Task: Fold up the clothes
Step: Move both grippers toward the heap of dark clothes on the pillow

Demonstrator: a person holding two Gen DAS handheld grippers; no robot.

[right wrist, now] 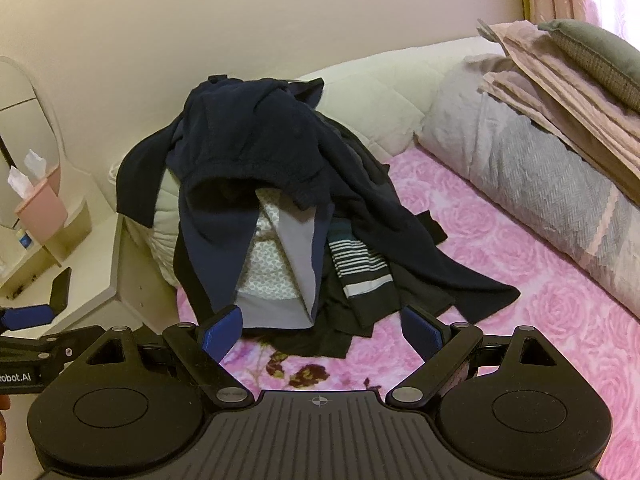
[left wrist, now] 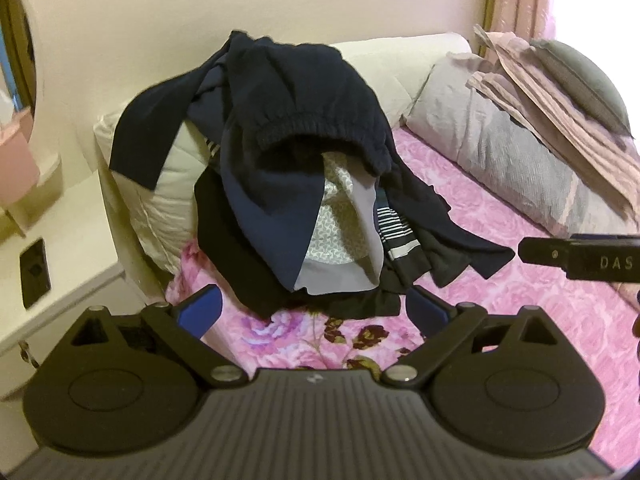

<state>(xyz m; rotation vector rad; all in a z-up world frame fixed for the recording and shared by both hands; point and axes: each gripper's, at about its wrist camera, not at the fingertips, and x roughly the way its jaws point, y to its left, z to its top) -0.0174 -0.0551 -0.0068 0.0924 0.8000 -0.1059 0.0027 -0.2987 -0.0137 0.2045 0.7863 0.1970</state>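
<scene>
Clothes in a dark heap (left wrist: pixel 288 168) sit at the head end of the bed, leaning on a cream quilted headboard (left wrist: pixel 384 68). On top lies a navy knit garment with a ribbed elastic hem (left wrist: pixel 320 92); under it show a dark blue panel (left wrist: pixel 272 216), a white patterned fabric with a grey lining (left wrist: pixel 340 236), and a black piece with white stripes (left wrist: pixel 394 236). Black cloth spreads from the heap's base onto the pink rose-patterned bedspread (left wrist: pixel 500 304).

The left hand-held gripper (left wrist: pixel 316 312) hangs just in front of the heap, its blue-padded fingers (left wrist: pixel 202 314) spread wide and holding nothing. The right hand-held gripper (right wrist: pixel 322 330) is near it on the right, likewise wide and empty, also facing the heap.

To the right lie a grey herringbone bolster pillow (left wrist: pixel 512 160) with folded pinkish-beige linens (left wrist: pixel 560 112) and an olive cushion (left wrist: pixel 580 76) stacked on it. Left of the bed stands a cream nightstand (left wrist: pixel 76 240) carrying a black phone (left wrist: pixel 35 272).
</scene>
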